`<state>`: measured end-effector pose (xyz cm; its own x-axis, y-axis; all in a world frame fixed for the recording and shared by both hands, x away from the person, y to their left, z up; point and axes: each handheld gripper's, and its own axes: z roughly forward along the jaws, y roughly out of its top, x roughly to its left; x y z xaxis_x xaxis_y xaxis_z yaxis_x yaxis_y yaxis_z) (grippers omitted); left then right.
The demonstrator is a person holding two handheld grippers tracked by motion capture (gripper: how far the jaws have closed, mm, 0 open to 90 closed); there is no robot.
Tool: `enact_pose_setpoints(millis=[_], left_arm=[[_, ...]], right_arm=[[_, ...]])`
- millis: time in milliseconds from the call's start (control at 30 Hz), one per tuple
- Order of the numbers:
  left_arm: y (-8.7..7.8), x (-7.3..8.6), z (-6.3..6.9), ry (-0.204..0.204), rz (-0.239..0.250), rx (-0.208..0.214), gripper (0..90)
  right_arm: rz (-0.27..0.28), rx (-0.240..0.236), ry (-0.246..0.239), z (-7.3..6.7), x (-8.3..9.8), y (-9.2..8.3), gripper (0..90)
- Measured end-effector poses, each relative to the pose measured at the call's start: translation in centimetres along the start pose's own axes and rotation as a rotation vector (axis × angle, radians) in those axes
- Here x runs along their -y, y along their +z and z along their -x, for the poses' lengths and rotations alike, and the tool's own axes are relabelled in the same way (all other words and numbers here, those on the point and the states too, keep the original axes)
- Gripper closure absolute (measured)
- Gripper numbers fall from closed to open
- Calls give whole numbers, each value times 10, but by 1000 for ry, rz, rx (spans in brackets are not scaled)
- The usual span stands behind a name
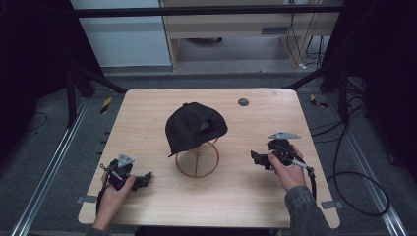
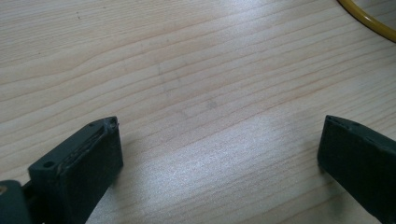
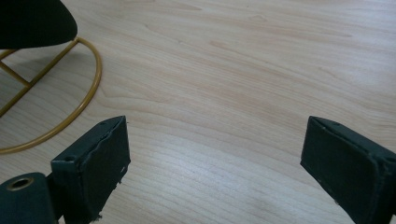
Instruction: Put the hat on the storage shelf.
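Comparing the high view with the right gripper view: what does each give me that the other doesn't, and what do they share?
High view alone: the whole black cap from above, perched on its gold wire stand; both hands, with the left gripper and right gripper set apart on either side of it; the table's edges.

Right gripper view alone: a close look between its own wide-open jaws at bare wood grain.

Shared: the cap's dark edge, the stand's gold base ring and the wooden tabletop.

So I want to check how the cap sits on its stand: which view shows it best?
The high view: the whole black cap sits on the gold wire stand. The right gripper view catches just a cap edge above the stand's ring; the left gripper view shows a bit of ring.
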<state>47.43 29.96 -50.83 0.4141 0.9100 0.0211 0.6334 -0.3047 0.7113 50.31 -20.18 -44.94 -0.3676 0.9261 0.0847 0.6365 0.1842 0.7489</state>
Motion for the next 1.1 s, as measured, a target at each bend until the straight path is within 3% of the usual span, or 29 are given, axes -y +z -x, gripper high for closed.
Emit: enact_pose_setpoints(millis=[467,1100], left_arm=[[0,0,0,0,0,0,0],[1,-1,0,-3,1,1,0]], right_arm=[[-25,-27,-13,-13,18,18,80],[-53,-66,-42,-39,29,40,80]])
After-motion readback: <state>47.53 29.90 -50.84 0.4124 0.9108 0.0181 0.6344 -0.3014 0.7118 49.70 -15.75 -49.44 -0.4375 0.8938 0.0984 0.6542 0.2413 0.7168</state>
